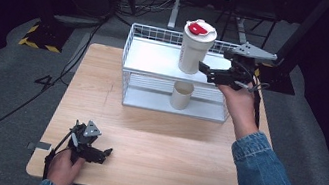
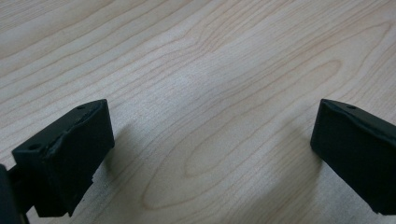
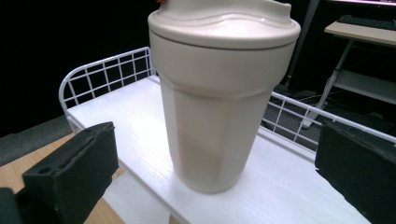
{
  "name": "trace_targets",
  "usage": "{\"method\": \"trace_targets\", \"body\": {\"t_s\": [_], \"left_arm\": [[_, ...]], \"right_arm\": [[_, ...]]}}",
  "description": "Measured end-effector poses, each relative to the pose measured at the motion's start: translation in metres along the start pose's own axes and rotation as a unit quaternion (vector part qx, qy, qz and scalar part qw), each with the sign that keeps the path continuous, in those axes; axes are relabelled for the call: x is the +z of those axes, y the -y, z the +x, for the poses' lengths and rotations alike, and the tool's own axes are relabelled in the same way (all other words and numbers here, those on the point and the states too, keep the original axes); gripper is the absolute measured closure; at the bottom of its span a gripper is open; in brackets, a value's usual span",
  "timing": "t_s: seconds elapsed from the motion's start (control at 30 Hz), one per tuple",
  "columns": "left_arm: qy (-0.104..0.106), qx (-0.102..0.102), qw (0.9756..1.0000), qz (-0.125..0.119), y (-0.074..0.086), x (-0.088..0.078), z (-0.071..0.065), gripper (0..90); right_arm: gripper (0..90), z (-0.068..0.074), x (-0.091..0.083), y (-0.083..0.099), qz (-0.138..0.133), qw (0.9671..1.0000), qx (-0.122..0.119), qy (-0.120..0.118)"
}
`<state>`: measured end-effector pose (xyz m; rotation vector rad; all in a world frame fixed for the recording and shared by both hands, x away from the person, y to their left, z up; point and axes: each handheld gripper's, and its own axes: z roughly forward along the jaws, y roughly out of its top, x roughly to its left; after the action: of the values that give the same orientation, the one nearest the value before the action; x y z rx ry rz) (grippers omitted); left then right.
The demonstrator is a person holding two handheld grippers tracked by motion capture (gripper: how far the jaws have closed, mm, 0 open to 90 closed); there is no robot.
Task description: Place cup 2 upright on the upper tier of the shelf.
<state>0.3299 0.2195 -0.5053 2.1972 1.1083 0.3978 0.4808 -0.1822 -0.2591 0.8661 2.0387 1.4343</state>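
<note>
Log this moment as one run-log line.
right hand-held gripper: open, at tumbler on rack | left hand-held gripper: open, on table

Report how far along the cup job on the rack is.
Done: the tumbler stands on the rack's top shelf, a cup on the lower one. In hand: right gripper is open around the tumbler, not touching. Left gripper rests open on the table. What's left is unclear.

Overhead forward-down; two close tool-mounted views.

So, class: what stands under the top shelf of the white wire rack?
Under the top shelf of the white wire rack a small beige cup stands on the lower shelf. Its upper rim is covered by the top shelf's edge.
</note>
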Motion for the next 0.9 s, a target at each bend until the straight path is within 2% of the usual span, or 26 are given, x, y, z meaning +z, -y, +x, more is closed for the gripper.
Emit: {"method": "trace_targets", "body": {"t_s": [0.1,0.4,0.47,0.5,0.9], "left_arm": [[-0.001,-0.007,1.0000,-0.001,0.001,0.000,0.000,0.0],[-0.003,-0.005,1.0000,-0.001,0.001,-0.001,0.001,0.0],[-0.003,-0.005,1.0000,-0.001,0.001,-0.001,0.001,0.0],[-0.003,-0.005,1.0000,-0.001,0.001,-0.001,0.001,0.0],[-0.003,-0.005,1.0000,-0.001,0.001,-0.001,0.001,0.0]], "right_arm": [[0.0,0.000,-0.012,0.003,0.007,1.0000,0.002,-0.005],[0.0,-0.002,-0.048,0.015,0.004,1.0000,-0.002,-0.004],[0.0,-0.002,-0.050,0.016,0.005,1.0000,-0.001,-0.004],[0.0,-0.003,-0.057,0.020,0.007,1.0000,0.001,-0.004],[0.5,-0.009,-0.087,0.049,0.008,0.9999,0.008,0.003]]}}
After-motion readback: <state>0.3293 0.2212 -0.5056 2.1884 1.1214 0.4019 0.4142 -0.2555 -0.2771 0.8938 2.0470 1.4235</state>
